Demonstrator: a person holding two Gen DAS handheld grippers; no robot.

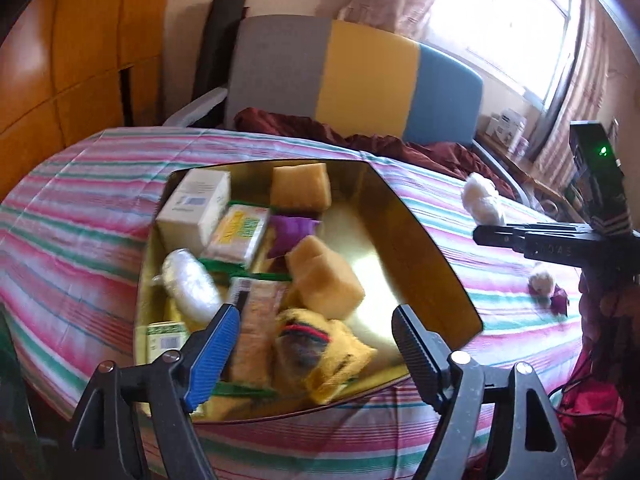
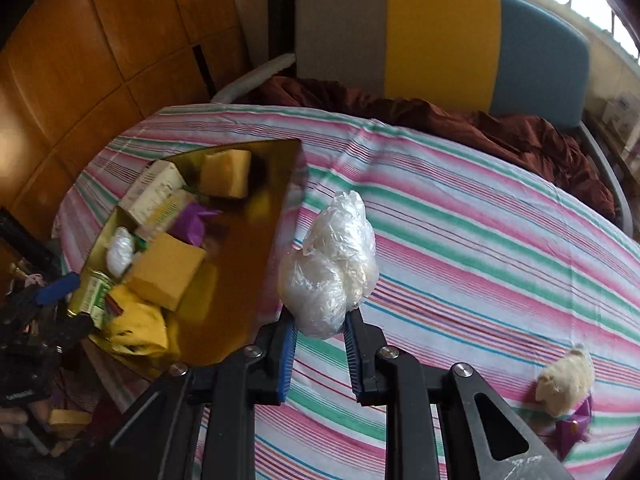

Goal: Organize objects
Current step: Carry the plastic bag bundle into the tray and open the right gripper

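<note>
Plastic bag (image 2: 330,264): clenched low in right tool (image 2: 320,326), above striped surface (image 2: 480,240), beside gold tray (image 2: 240,280).
Left tool (image 1: 316,332): released, empty, over tray.
Risk: thin grip, bag may slip before reaching tray.

Two hand-held grippers, one gaping, one clamped

The left gripper (image 1: 316,336) points steeply downward with its jaws spread wide and nothing between the pads; its blue-faced finger (image 1: 214,354) stands at the left of its own view and the black ribbed one at the right. The right gripper (image 2: 322,344) also tilts downward, its jaws drawn close and pinching a white plastic bundle (image 2: 330,268) that sticks up beyond the fingertips.
</note>
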